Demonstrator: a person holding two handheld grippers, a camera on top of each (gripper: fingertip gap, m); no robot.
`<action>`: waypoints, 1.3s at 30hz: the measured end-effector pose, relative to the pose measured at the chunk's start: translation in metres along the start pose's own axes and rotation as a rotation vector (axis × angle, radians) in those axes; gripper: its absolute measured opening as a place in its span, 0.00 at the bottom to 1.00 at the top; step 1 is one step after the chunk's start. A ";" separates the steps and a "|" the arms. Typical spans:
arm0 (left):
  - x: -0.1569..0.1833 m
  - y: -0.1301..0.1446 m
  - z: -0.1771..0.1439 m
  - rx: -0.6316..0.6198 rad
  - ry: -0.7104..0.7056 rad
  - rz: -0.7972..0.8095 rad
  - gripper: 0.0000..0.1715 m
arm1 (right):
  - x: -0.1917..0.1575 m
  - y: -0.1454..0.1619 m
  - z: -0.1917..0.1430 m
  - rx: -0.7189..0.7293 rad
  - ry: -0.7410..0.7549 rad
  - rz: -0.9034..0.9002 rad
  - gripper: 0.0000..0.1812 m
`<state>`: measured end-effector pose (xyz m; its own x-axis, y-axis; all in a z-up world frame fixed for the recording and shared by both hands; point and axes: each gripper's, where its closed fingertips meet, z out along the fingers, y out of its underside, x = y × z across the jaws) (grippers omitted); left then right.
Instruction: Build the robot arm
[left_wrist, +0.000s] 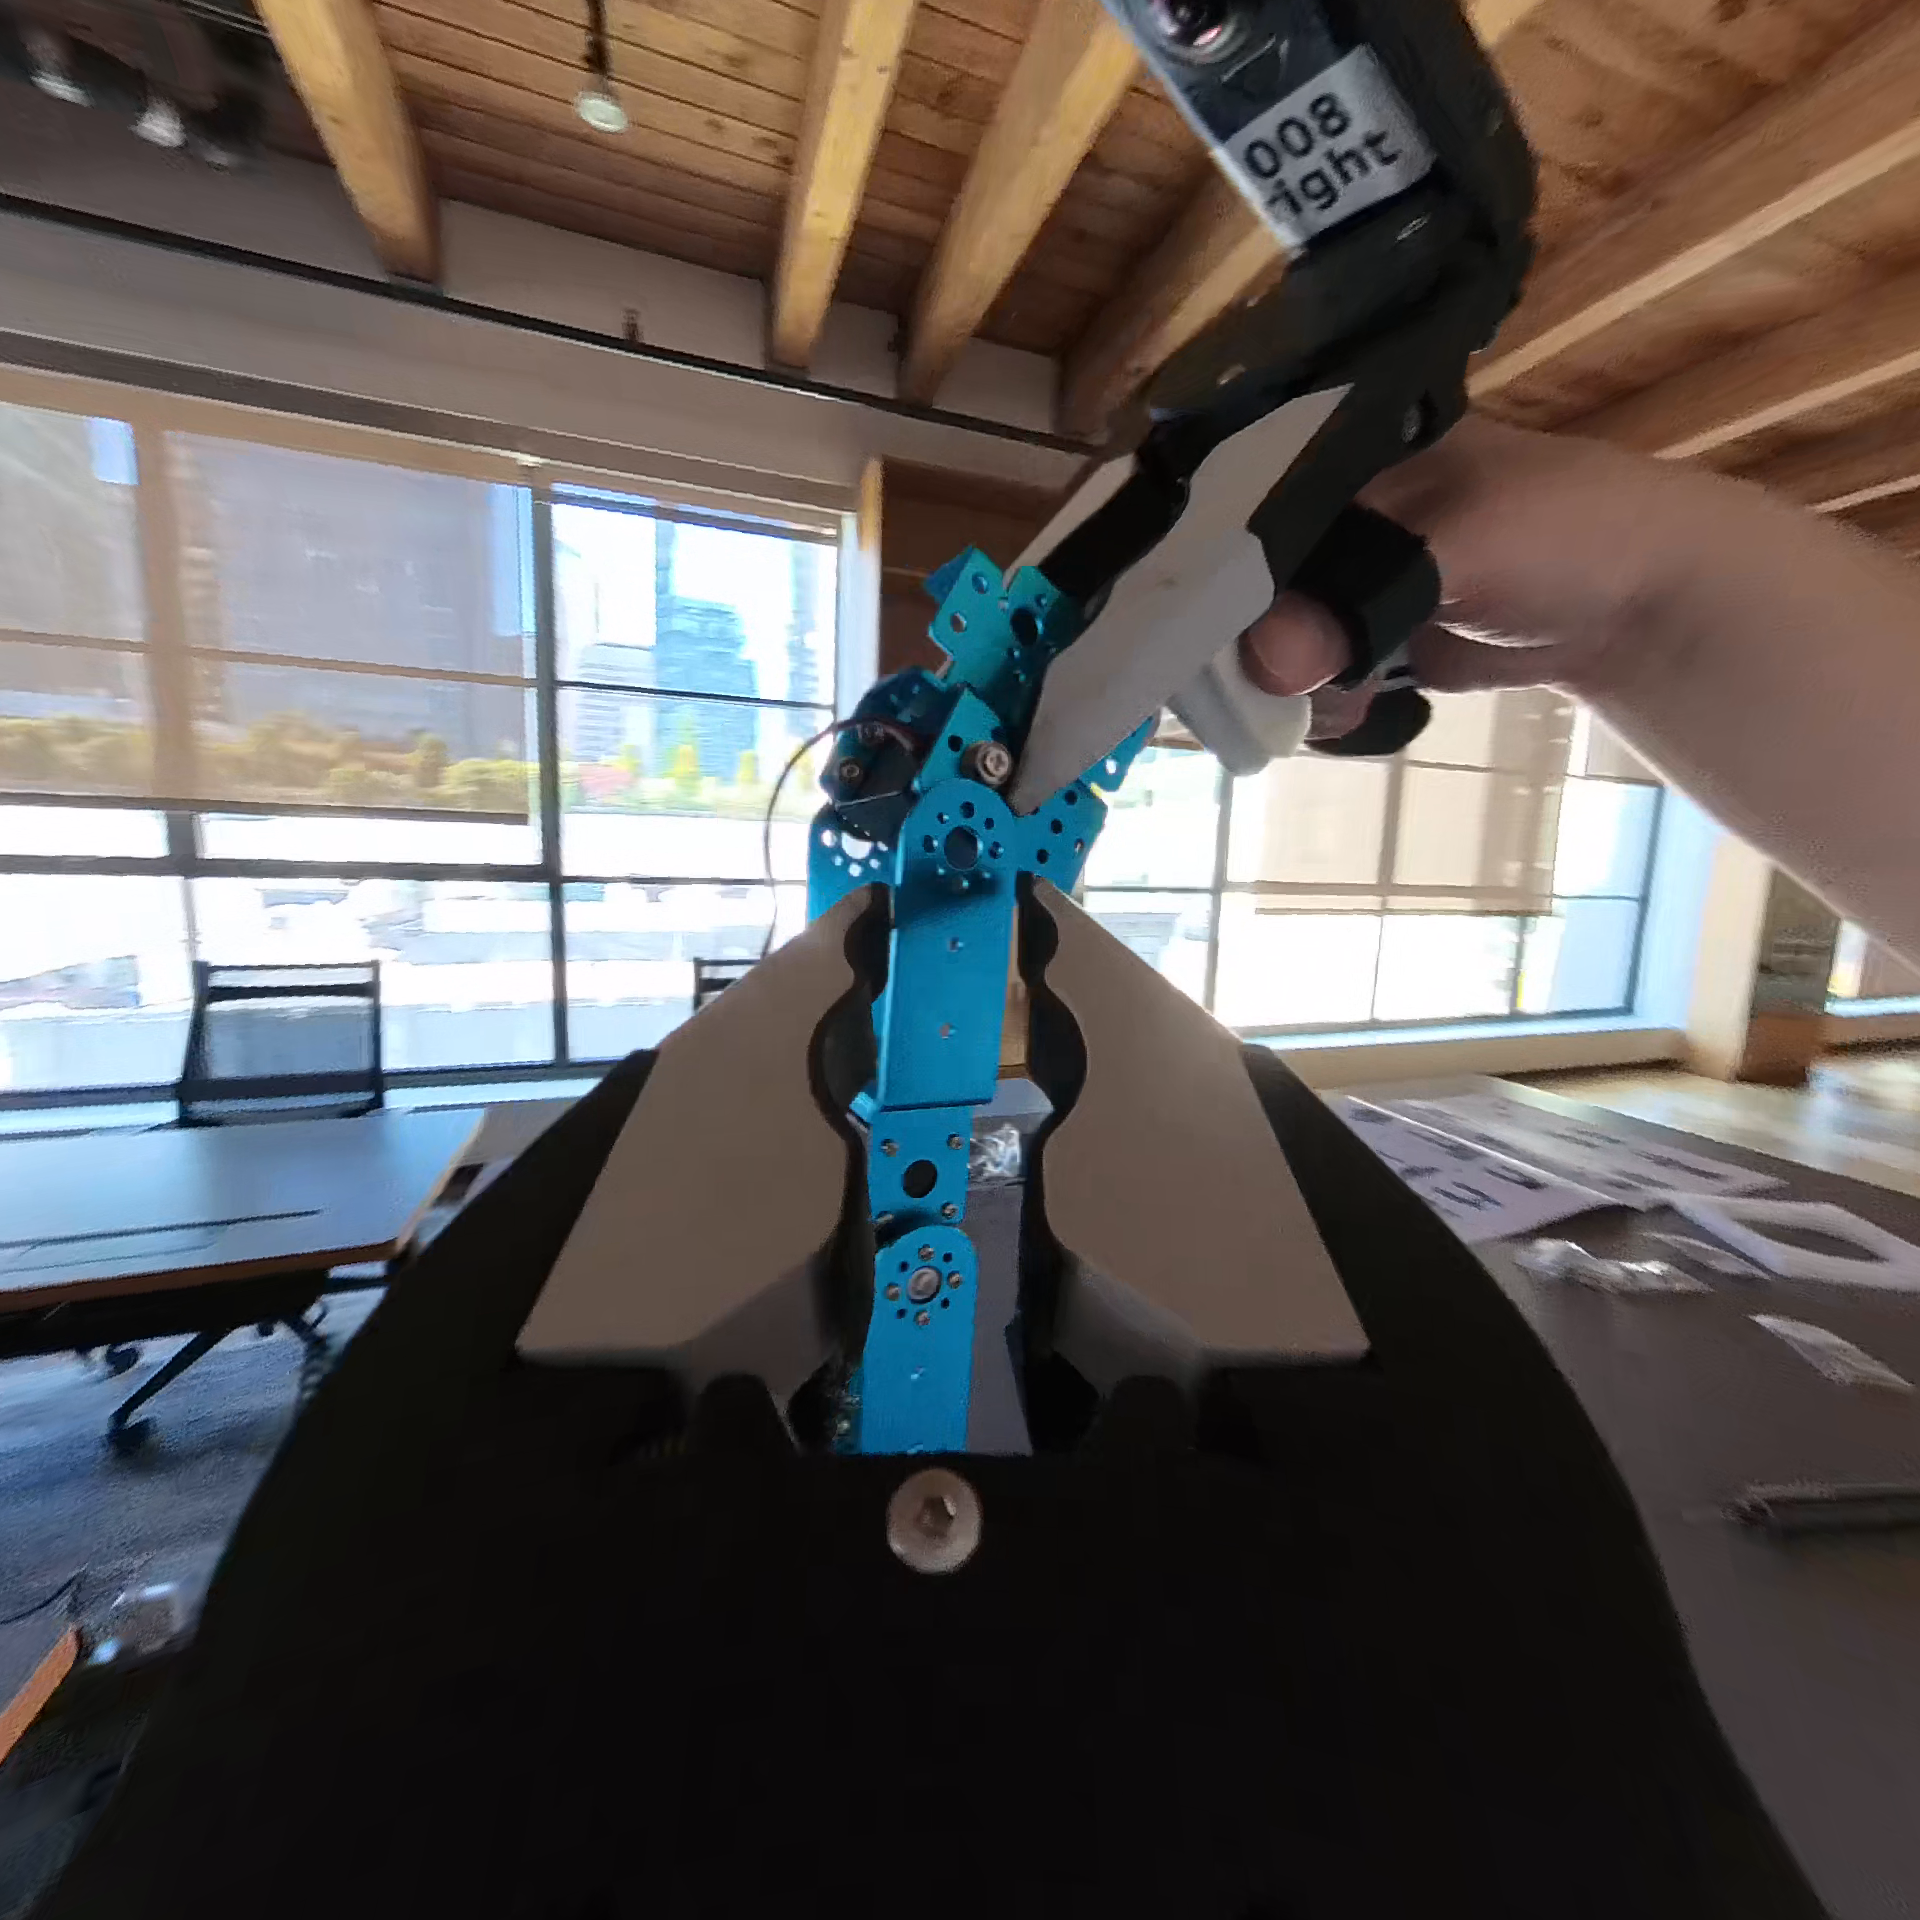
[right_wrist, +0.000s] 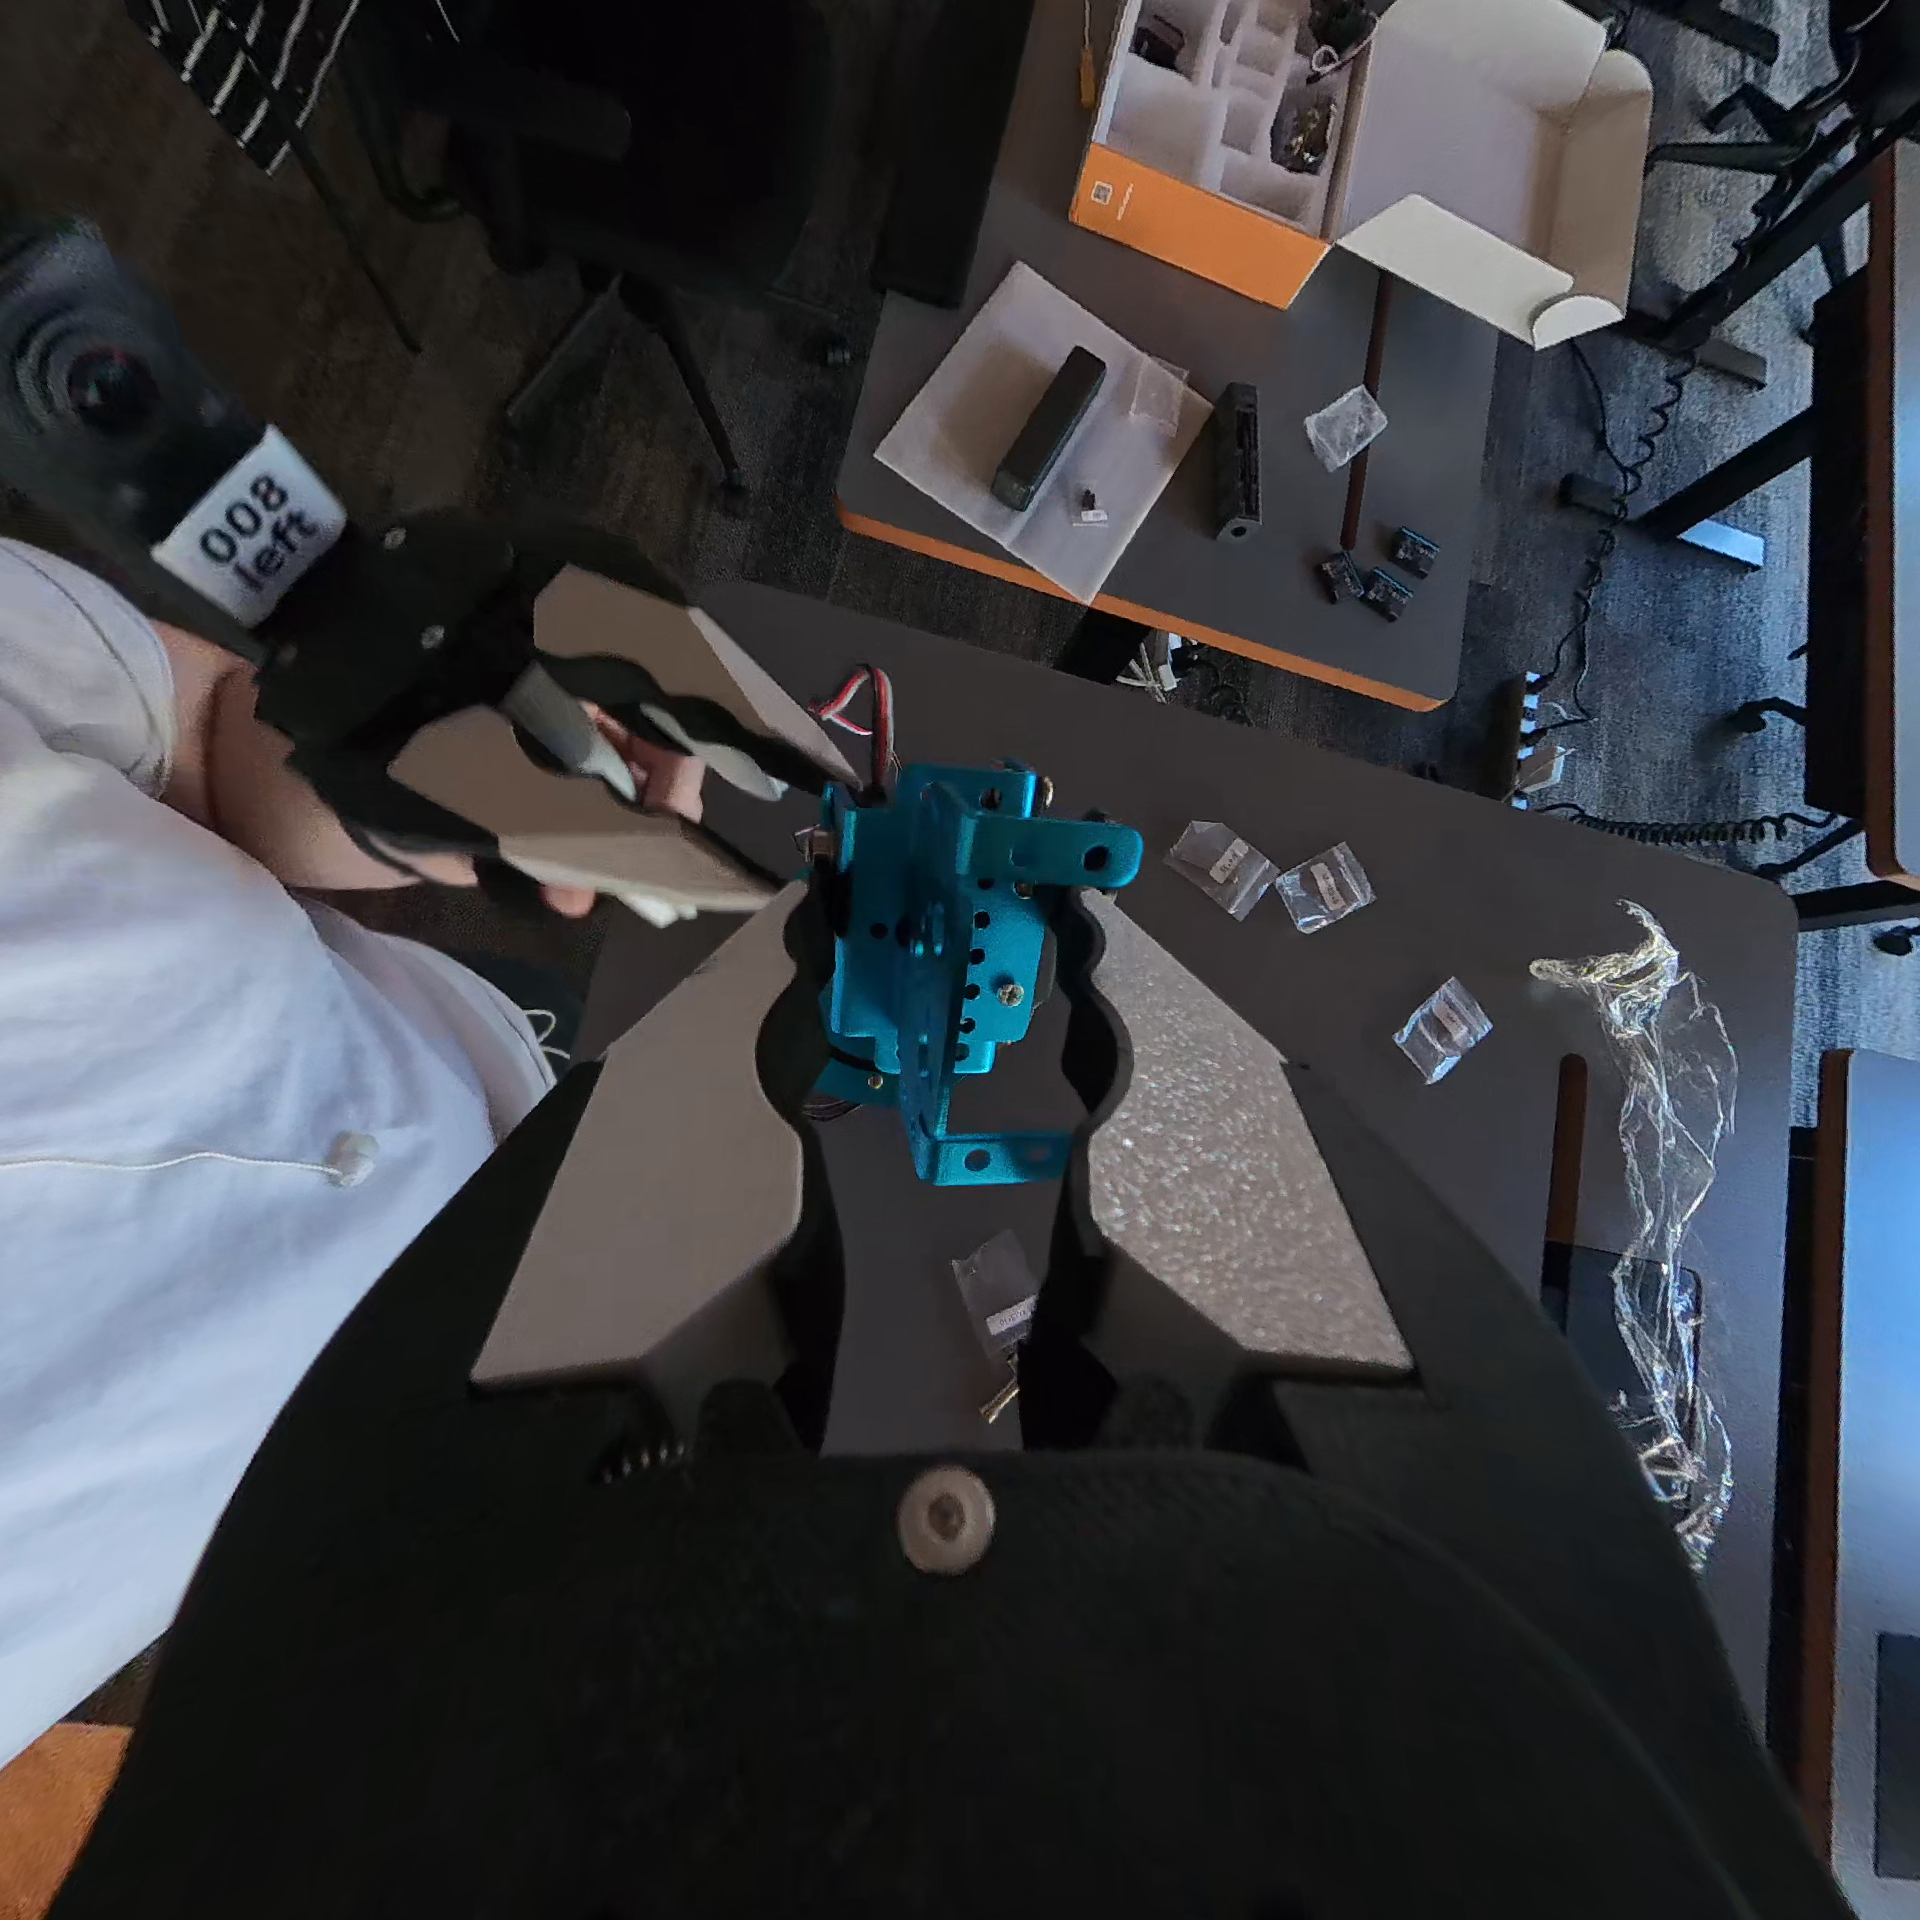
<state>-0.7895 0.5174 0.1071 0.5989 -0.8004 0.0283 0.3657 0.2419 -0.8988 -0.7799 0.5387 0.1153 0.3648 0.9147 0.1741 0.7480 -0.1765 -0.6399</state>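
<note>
A blue metal bracket assembly (left_wrist: 940, 987) with round holes, screws and a small black motor with red wires is held in the air between both grippers. My left gripper (left_wrist: 945, 904) is shut on its long lower bracket. My right gripper (left_wrist: 1023, 727) comes in from the upper right, held by a hand, and is shut on the upper part. In the right wrist view the assembly (right_wrist: 935, 966) sits between my right gripper's fingertips (right_wrist: 940, 914), above a dark table (right_wrist: 1455, 935). My left gripper (right_wrist: 810, 831) grips the assembly from the left.
Small clear plastic bags (right_wrist: 1320, 883) and crumpled clear wrap (right_wrist: 1662, 1143) lie on the dark table. Beyond it, another table holds an open orange and white box (right_wrist: 1226, 156), a paper sheet with a black bar (right_wrist: 1039, 426) and small black parts (right_wrist: 1371, 571). A person in white stands at left. Left and right tips are no more than a few centimetres apart.
</note>
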 end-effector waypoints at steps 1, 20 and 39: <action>-0.004 -0.004 -0.003 0.000 0.034 -0.008 0.11 | 0.000 0.000 0.000 -0.001 -0.004 0.001 0.24; 0.005 -0.005 0.005 -0.127 0.579 -0.267 0.00 | 0.004 -0.001 0.000 0.040 0.023 -0.088 0.26; 0.010 -0.010 -0.004 -0.033 0.727 -0.345 0.00 | -0.007 -0.012 -0.002 0.797 -0.257 -0.042 0.24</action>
<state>-0.7898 0.5047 0.1146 -0.1616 -0.9865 0.0249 0.4173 -0.0912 -0.9042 -0.7901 0.5341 0.1231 0.1356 0.9861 0.0958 0.1074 0.0815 -0.9909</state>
